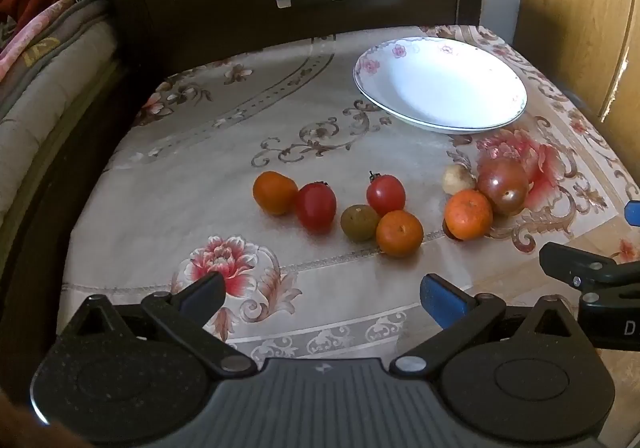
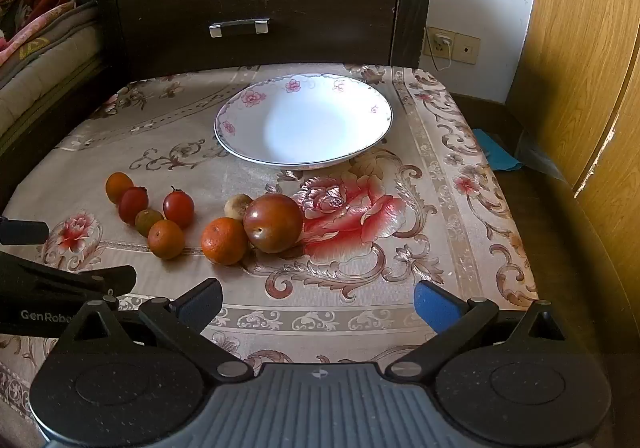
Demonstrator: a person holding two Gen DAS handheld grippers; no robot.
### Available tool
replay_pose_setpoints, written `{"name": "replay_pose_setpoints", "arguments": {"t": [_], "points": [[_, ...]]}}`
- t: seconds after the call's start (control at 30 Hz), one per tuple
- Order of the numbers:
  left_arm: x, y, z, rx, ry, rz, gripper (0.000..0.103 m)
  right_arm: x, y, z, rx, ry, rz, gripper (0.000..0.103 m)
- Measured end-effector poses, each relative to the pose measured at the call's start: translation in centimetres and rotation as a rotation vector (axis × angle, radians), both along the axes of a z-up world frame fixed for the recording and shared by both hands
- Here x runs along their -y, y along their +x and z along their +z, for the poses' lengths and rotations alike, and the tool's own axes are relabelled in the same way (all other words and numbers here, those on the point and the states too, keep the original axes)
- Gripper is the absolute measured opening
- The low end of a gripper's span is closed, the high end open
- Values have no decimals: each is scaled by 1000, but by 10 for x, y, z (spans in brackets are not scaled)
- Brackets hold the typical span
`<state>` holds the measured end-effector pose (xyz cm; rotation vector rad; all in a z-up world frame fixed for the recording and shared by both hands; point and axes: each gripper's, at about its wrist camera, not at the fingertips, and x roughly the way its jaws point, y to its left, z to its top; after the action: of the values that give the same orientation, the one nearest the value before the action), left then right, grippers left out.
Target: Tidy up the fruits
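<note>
Just ahead of both wide-open, empty grippers, the left gripper (image 1: 320, 298) and the right gripper (image 2: 318, 306), fruits (image 1: 386, 194) lie on the worktop (image 2: 352, 288). Beyond them sits the plate (image 2: 240, 136), with nothing in it. Pick one fruit gently.

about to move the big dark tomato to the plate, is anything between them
Nothing visible stands between them. The big dark tomato sits on the cloth in front of the plate, with only bare tablecloth between. A small pale fruit and an orange touch its left side, off that path.
</note>
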<state>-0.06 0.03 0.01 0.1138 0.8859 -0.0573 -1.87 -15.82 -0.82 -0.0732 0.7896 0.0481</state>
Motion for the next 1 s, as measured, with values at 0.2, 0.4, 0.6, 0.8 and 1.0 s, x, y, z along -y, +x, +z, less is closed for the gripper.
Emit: {"name": "replay_pose_setpoints", "arguments": {"t": [0.2,0.4,0.6,0.8,1.0], "points": [[3,0,-1,-8,3,0,103,0,0,0,0,0,-1,96],[7,-4,1,-7,5,-5,103,0,0,0,0,-1,0,96],[1,-1,-4,-11,-7,1,103,-1,0,0,0,-4,-2,96],[1,-1,-3,-15,-13,-1,103,0,-1,1,-2,-13,-8,96],[0,0,-2,-14,-16,-1,103,-1,0,-2,-1,-15,-6,95]]}}
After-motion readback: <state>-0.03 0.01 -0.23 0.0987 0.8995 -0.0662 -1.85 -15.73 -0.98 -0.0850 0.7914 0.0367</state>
